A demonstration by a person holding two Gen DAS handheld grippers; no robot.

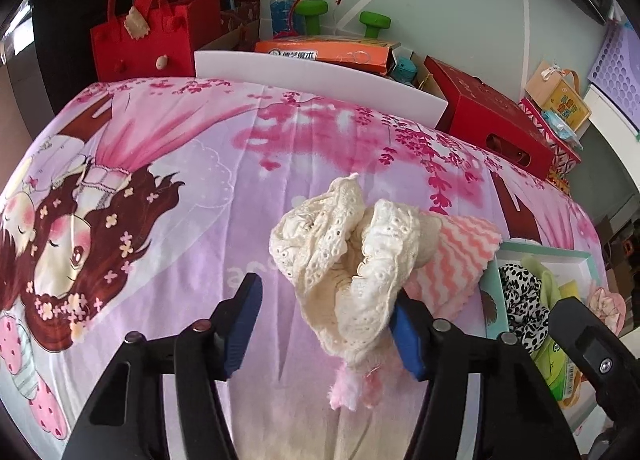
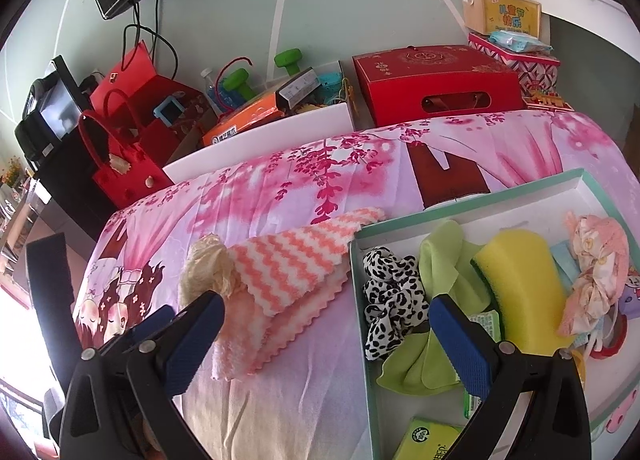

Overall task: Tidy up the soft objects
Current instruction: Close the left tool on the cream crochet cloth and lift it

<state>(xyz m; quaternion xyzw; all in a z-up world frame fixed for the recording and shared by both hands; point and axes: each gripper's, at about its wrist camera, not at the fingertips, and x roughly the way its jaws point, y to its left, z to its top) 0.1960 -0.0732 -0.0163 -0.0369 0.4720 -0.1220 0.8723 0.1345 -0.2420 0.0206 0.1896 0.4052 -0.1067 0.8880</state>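
A cream lace cloth (image 1: 348, 260) lies bunched on the pink cartoon bedsheet (image 1: 180, 164), partly on a pink-and-white zigzag towel (image 1: 460, 256). My left gripper (image 1: 326, 300) stands around the cloth. Its right pad touches the lace and its left pad is clear of it, so it is open. In the right wrist view the same lace cloth (image 2: 208, 264) and towel (image 2: 288, 272) lie left of a teal-rimmed box (image 2: 480, 196). The box holds a leopard-print cloth (image 2: 388, 300), a green cloth (image 2: 444, 256), a yellow sponge (image 2: 524, 280) and a pink fabric piece (image 2: 596, 272). My right gripper (image 2: 324, 312) hangs open with nothing in it.
Behind the bed stand a red felt bag (image 1: 140, 36), a white board (image 1: 312, 72), an orange carton (image 1: 320, 50), green dumbbells (image 1: 374, 22) and a red gift box (image 1: 492, 120). A green tissue pack (image 2: 428, 440) lies in the box's near corner.
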